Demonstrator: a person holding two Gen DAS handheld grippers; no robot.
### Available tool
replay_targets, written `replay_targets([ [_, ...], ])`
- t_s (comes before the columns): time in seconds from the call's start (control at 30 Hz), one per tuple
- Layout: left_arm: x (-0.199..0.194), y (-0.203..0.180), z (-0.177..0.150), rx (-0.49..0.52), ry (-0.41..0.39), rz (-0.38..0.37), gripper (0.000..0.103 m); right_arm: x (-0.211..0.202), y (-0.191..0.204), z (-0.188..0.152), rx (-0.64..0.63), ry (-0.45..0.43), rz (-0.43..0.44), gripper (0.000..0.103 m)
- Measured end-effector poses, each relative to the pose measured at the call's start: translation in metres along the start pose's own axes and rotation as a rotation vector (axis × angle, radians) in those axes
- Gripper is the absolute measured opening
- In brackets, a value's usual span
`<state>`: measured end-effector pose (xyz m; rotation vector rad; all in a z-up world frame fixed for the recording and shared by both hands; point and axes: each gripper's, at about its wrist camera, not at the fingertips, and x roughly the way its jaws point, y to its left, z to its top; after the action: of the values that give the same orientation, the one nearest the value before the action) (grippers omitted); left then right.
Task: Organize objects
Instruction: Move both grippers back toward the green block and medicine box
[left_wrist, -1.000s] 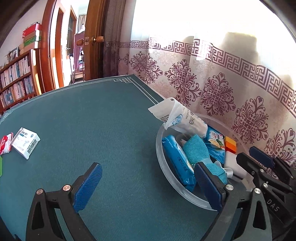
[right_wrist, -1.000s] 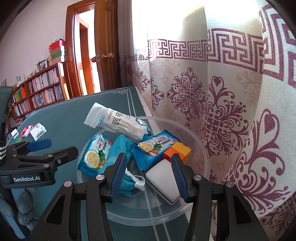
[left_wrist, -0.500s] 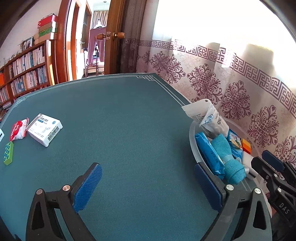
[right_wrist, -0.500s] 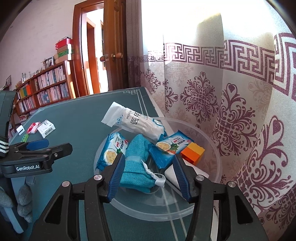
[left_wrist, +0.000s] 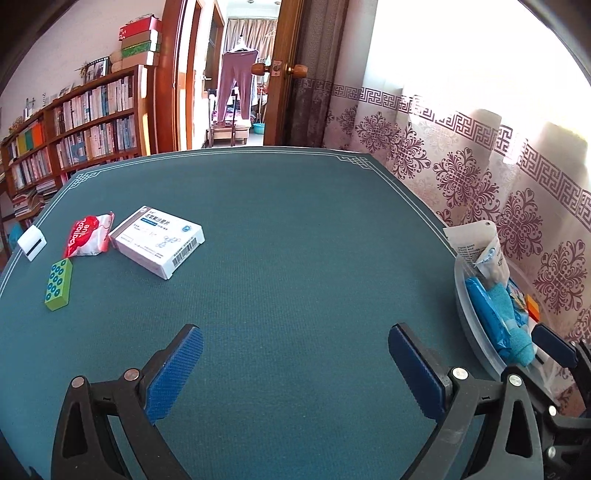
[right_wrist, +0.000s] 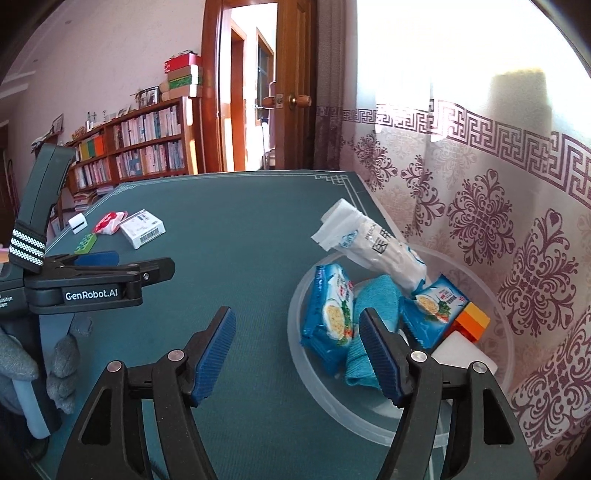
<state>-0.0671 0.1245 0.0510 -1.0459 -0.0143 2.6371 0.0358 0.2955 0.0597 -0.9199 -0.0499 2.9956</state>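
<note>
Right wrist: clear bowl (right_wrist: 295, 314) holding noodle packets (right_wrist: 328, 314), teal cloth (right_wrist: 373, 295); both grippers' fingers spread, empty

I see a table (left_wrist: 295, 258) covered in dark teal cloth with a thin pale border line, set close beside a sunlit curtain (left_wrist: 480, 177) of white fabric printed with maroon medallions and a key-pattern band. Behind it a wooden door (right_wrist: 295, 92) with a round knob stands open onto a bright further room where a garment (left_wrist: 236, 85) hangs. Along the pale wall (right_wrist: 92, 55) to my left runs a wooden bookshelf (left_wrist: 81, 122) packed with books, with boxes (left_wrist: 140, 40) stacked on top.
</note>
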Motion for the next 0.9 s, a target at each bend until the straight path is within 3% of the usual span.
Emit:
replay_targets([
  [0.3,-0.002,0.052,-0.005,-0.069,0.009,0.088,0.102,0.042,0.045,0.000,-0.019,0.122,0.186,0.076],
  [0.6,-0.004,0.110,-0.007,-0.165,0.011,0.196,0.102,0.062,0.068,0.008,-0.026,0.152,0.249,0.076],
  [0.77,-0.005,0.141,-0.003,-0.194,-0.006,0.296,0.102,0.074,0.078,0.009,-0.007,0.208,0.356,0.077],
  [0.9,-0.003,0.162,0.000,-0.196,-0.008,0.361,0.102,0.078,0.087,0.010,-0.025,0.212,0.368,0.077],
])
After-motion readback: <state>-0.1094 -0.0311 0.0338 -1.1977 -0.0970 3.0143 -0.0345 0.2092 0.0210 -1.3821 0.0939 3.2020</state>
